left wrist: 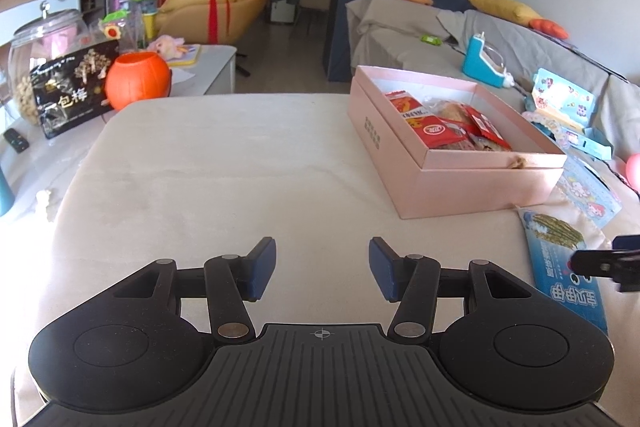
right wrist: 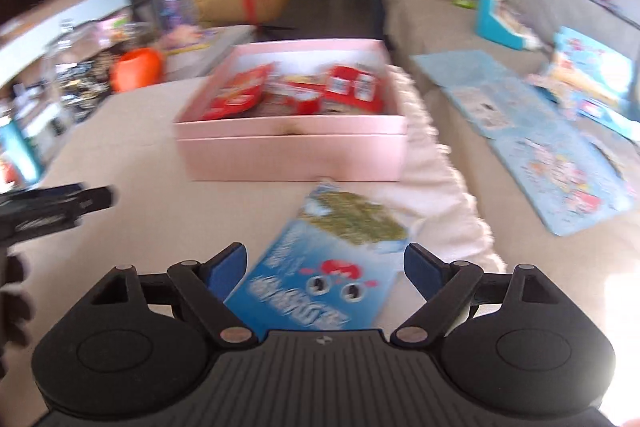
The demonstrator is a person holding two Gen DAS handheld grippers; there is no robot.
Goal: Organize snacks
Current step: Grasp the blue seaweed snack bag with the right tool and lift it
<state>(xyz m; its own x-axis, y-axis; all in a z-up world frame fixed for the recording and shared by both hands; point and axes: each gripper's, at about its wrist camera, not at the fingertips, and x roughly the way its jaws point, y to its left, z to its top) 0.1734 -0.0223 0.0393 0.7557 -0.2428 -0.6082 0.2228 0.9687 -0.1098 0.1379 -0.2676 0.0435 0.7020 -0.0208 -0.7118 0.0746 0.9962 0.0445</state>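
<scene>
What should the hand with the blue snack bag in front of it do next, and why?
Probably close the right hand-held gripper on the blue bag. The bag lies flat on the cushion, outside the pink box, between the open fingers, and neither seems to press it yet. The red packs are already in the box, so this bag looks like the one left to go in.

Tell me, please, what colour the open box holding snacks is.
Pale pink box; clearest in the left wrist view.

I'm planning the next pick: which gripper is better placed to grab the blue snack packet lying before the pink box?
Right. The right gripper has the flat blue snack packet between its open fingers; the left gripper faces bare cloth.
</scene>
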